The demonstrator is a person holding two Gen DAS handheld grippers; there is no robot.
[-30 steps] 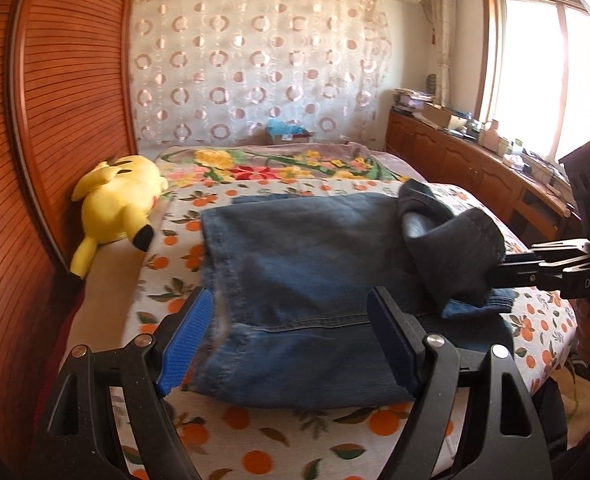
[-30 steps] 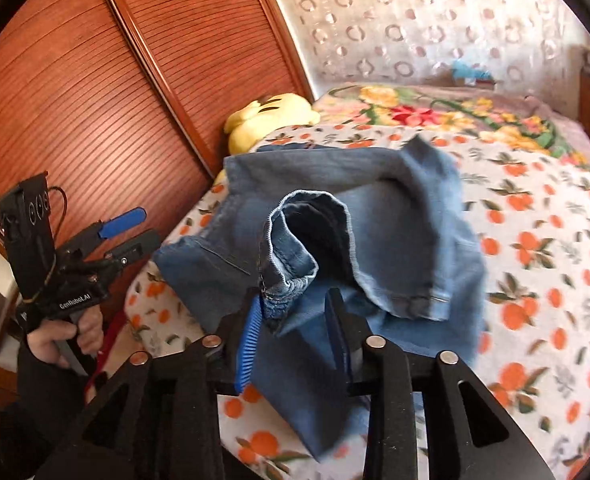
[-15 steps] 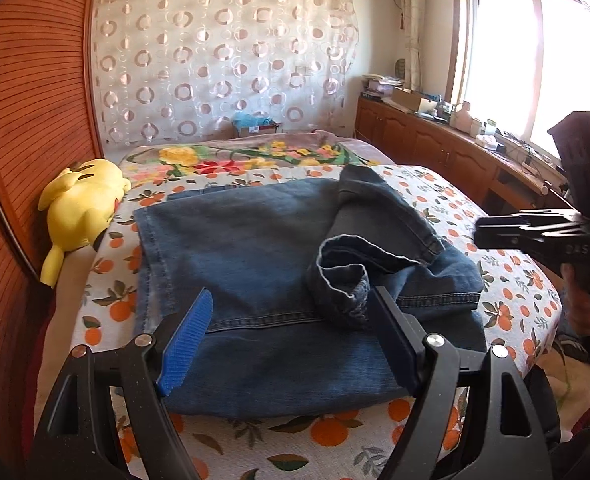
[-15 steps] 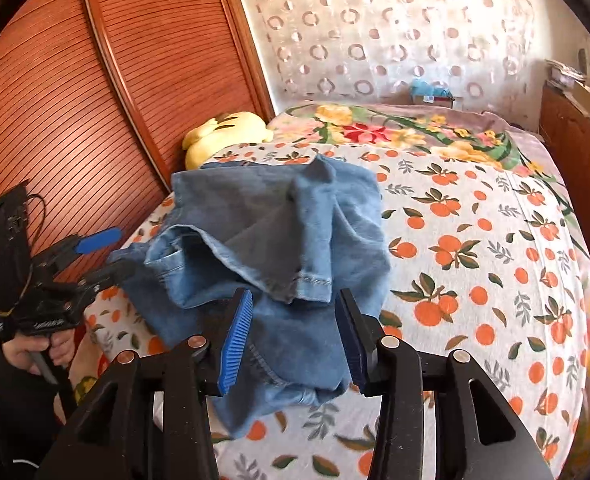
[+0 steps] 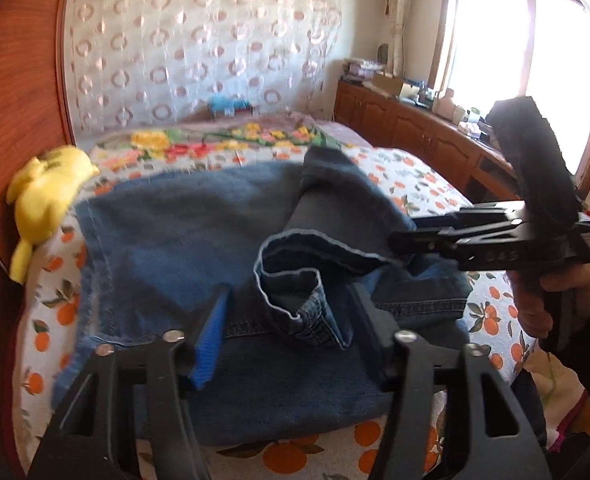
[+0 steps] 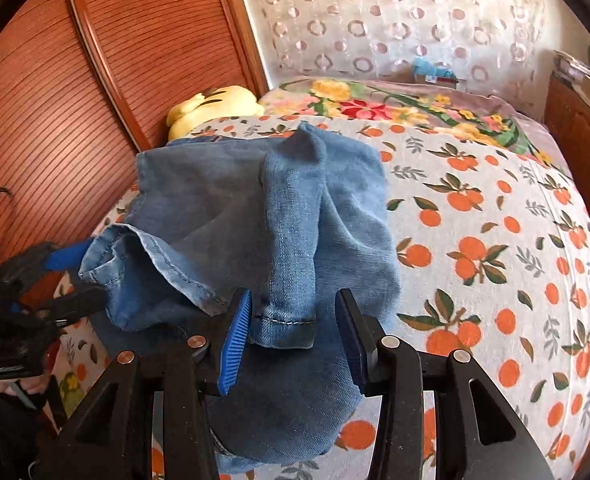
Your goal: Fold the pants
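1. Left wrist view: looks forward and down along its own two fingers from the near edge of the bed [image 5: 411, 172], facing the patterned curtain [image 5: 199, 52], with the window [image 5: 527, 64] to the right.
2. Right wrist view: set close over the same near edge, angled down towards the wooden wall panel [image 6: 95, 92] and the curtain.
3. Both views share the jeans [image 5: 175, 248] [image 6: 287, 208], close below each lens, plus the yellow plush toy [image 5: 47, 184] [image 6: 215, 104].
4. Each camera catches the other gripper at its frame edge.
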